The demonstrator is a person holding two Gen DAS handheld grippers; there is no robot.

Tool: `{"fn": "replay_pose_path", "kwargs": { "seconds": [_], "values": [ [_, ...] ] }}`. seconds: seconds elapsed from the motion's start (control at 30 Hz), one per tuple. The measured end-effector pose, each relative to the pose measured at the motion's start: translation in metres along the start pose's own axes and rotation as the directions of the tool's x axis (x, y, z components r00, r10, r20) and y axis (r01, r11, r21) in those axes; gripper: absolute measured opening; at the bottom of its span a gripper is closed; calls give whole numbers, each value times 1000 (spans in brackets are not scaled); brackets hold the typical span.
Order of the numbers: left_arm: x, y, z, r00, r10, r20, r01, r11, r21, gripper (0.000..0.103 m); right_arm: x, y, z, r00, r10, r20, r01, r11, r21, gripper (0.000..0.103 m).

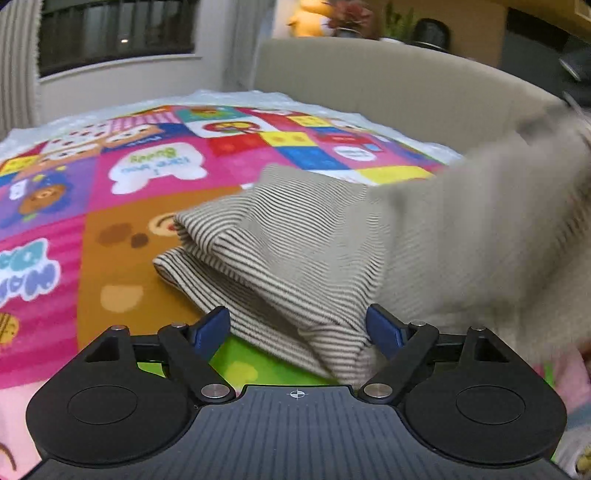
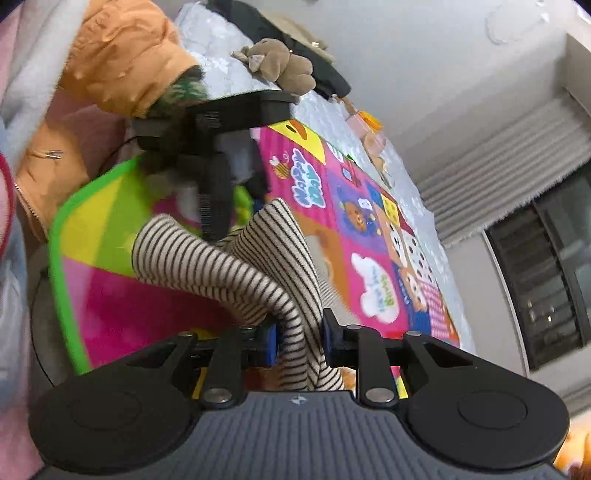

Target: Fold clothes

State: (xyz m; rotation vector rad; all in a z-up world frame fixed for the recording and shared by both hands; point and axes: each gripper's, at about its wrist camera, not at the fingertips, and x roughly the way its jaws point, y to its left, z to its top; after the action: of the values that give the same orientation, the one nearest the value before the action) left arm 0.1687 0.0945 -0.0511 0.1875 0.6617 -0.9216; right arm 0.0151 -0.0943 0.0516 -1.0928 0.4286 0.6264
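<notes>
**A:** What does the left wrist camera show?

**B:** The left gripper (image 1: 297, 328) sits at six o'clock with its blue-padded fingers (image 1: 210, 330) spread wide apart. A striped garment (image 1: 295, 240), cream with thin dark lines, lies crumpled on a colourful cartoon play mat (image 1: 155, 173). A fold of it runs down between the fingers, but neither pad presses on it. Toward three o'clock the cloth rises off the mat and blurs.

**A:** And behind that?

**B:** At twelve o'clock, a curved beige backrest (image 1: 388, 81). At eleven o'clock, a dark window (image 1: 118, 33).

**A:** The right wrist view?

**B:** The right gripper (image 2: 297, 341) is at six o'clock, its fingers drawn in tight on a bunched strip of the same striped garment (image 2: 236, 266). The cloth stretches from there toward ten o'clock, lifted above the play mat (image 2: 354, 229).

**A:** Is the other tool visible here?

**B:** Yes, the left gripper (image 2: 212, 155) shows as a black shape at eleven o'clock, beside an orange sleeve (image 2: 122, 59). From this angle I cannot tell how its fingers stand. A brown soft toy (image 2: 280, 64) lies at twelve o'clock.
</notes>
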Motion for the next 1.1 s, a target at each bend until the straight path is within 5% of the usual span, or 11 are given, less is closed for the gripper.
{"fn": "replay_pose_path", "kwargs": {
  "seconds": [0.17,0.37,0.57,0.67,0.77,0.83,0.97,1.03,1.1],
  "values": [
    [-7,14,-12,999,-39,5,39,999,-31,87,71,-58,16,995,90,35,-91,996,20,23],
    [-37,23,-16,998,16,66,-9,994,-106,95,166,-87,10,970,242,0,-241,962,126,28],
    [-67,30,0,988,36,147,-8,982,-187,96,175,-100,-11,980,194,46,-200,942,270,51],
    [-76,22,18,975,34,219,6,983,-182,96,147,-114,-21,986,116,120,-151,925,349,64],
    [-71,8,35,966,9,258,29,989,-143,96,128,-121,-36,987,40,158,-106,894,435,64],
    [-61,-3,44,966,3,260,27,993,-112,96,124,-126,-48,988,-19,150,-59,866,497,53],
    [-24,-4,55,976,86,202,-65,992,-107,92,146,-127,-66,991,-110,76,48,821,569,50],
    [-9,7,55,979,144,143,-124,982,-139,83,173,-127,-74,997,-64,48,22,797,604,50],
    [7,22,52,979,191,75,-175,968,-180,85,198,-127,-82,999,-23,28,0,761,649,50]
  ]
}}
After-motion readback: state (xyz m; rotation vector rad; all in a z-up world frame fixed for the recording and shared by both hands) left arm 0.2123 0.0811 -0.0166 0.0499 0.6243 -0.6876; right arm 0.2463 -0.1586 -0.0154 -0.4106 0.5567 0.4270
